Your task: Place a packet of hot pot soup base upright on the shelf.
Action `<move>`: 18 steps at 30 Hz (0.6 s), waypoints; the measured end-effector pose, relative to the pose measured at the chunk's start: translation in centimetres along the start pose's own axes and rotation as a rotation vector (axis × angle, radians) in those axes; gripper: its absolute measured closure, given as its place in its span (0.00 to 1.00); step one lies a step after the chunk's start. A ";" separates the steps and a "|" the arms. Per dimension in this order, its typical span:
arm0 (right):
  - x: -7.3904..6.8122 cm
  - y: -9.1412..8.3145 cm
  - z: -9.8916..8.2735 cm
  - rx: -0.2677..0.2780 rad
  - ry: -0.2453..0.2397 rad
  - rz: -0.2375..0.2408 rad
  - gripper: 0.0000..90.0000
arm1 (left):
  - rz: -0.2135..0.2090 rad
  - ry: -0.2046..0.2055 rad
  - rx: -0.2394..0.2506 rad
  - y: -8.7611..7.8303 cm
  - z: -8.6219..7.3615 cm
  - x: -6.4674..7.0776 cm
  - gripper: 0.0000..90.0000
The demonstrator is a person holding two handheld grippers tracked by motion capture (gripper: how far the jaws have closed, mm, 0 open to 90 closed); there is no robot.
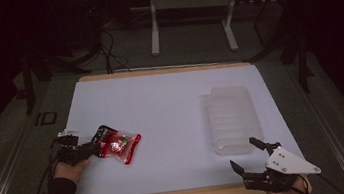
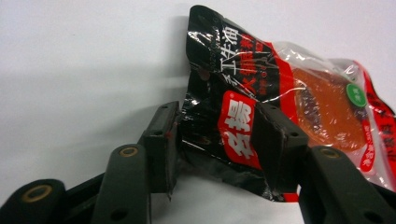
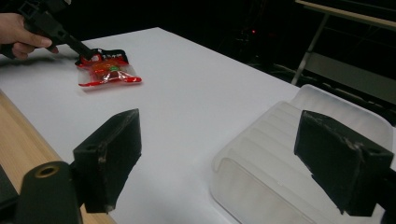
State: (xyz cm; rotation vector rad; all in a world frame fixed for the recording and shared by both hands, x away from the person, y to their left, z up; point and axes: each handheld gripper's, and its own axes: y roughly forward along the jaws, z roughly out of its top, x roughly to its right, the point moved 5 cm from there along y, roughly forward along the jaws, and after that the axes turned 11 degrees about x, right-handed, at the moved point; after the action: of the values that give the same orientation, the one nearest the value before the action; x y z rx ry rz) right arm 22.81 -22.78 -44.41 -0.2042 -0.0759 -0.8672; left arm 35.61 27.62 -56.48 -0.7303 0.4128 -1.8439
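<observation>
So far the snack packet (image 1: pixel 118 143) is just pinched at its black end by the half-closed left gripper (image 1: pixel 95 148), while the clear tray (image 1: pixel 233 119) is left empty and the right gripper (image 1: pixel 248 156) is held wide open on nothing.

The snack packet (image 1: pixel 118 144) is a small plastic bag, black at one end with white and red printed characters, and clear with red edges at the other end, where an orange-red food piece and a small green round sticker show through. It lies flat on the white table top at the left side, near the front edge, with its black end (image 2: pixel 219 93) crumpled and a little lifted. In the right gripper view the packet (image 3: pixel 108 70) lies far off, well apart from the clear plastic box.
</observation>
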 end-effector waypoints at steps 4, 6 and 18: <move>0.0 0.1 0.0 -0.002 -0.003 0.001 0.16 | 0.011 0.068 -0.008 0.1 -0.2 0.4 0.65; 0.0 0.1 0.0 -0.003 -0.004 0.000 0.16 | 0.009 0.080 -0.014 0.1 -0.2 0.5 0.67; 0.0 0.0 -0.1 -0.005 -0.005 0.001 0.17 | 0.030 0.215 -0.056 0.3 -0.3 2.8 0.97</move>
State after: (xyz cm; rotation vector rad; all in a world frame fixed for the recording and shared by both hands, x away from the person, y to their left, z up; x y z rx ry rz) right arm 22.86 -22.78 -44.48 -0.2113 -0.0786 -0.8663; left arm 34.93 24.91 -56.04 -0.5609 0.6132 -1.8957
